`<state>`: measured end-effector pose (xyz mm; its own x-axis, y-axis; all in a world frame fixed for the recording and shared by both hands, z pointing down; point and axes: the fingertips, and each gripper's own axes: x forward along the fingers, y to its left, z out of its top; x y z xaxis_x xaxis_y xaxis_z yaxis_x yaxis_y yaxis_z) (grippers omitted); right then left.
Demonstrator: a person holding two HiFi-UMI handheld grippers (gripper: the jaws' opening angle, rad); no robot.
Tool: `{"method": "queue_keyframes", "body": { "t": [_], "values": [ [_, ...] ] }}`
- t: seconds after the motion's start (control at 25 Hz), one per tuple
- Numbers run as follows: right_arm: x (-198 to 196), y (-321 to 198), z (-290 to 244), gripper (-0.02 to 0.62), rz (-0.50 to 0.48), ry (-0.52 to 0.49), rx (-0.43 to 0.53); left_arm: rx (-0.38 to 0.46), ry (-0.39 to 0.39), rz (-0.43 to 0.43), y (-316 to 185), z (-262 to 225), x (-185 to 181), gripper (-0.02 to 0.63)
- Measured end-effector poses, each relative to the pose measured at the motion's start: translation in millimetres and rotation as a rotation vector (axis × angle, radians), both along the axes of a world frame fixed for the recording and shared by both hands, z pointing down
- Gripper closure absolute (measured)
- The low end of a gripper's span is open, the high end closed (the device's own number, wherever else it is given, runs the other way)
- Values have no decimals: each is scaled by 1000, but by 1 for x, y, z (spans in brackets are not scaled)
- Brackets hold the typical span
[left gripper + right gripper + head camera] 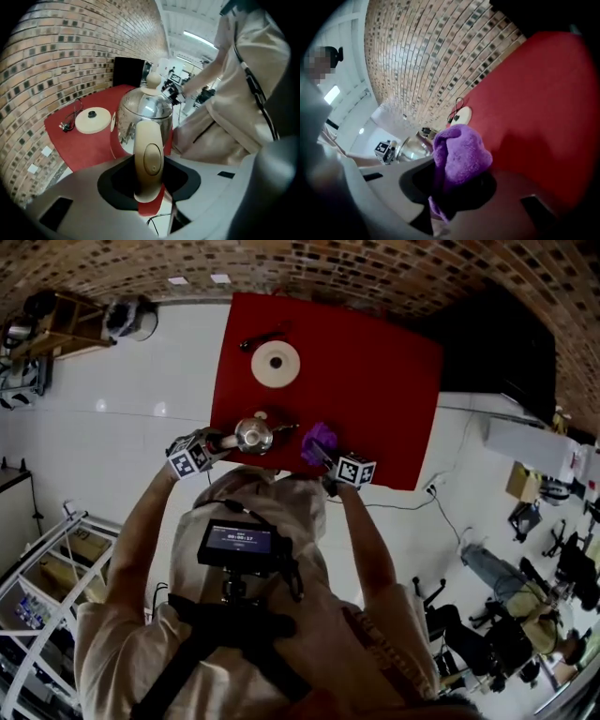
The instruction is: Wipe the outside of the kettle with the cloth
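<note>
A shiny steel kettle [253, 434] with a cream lid knob stands near the front edge of the red table [375, 381]. My left gripper [223, 441] is shut on its cream handle [147, 161], which runs upright between the jaws, with the kettle body [145, 112] just beyond. To the kettle's right, my right gripper [326, 457] is shut on a bunched purple cloth [319, 441], a short gap away from the kettle. In the right gripper view the cloth [459, 157] fills the jaws, with the kettle [410, 147] behind it at the left.
The round cream kettle base [276, 363] lies farther back on the table, its black cord [260, 339] beside it. A brick wall [375, 277] runs behind the table. White floor surrounds it, with a shelf [56, 324] at far left and office chairs [487, 615] at right.
</note>
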<state>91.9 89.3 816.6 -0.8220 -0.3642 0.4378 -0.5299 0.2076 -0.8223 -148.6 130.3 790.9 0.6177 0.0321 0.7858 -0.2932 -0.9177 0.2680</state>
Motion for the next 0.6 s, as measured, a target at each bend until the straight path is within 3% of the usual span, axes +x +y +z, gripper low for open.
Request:
{"method": "queue_keyframes", "body": {
  "t": [0.08,0.16,0.36,0.52,0.6],
  "values": [
    [20,-26,-12,491,16,7,53,-19,-31,107,7,-1,-9,476],
    [9,-50,-38,491,-54,-22,139,-30,-62,191,10,-2,-14,476],
    [-80,-76,-91,491,-442,-104,336,-13,-140,301,8,1,-12,477],
    [-140,-51,-77,491,-834,-141,262,-6,-146,242,6,1,-11,477],
    [-151,-41,-52,485,-940,-153,176,-10,-131,189,6,1,-11,476]
  ]
}}
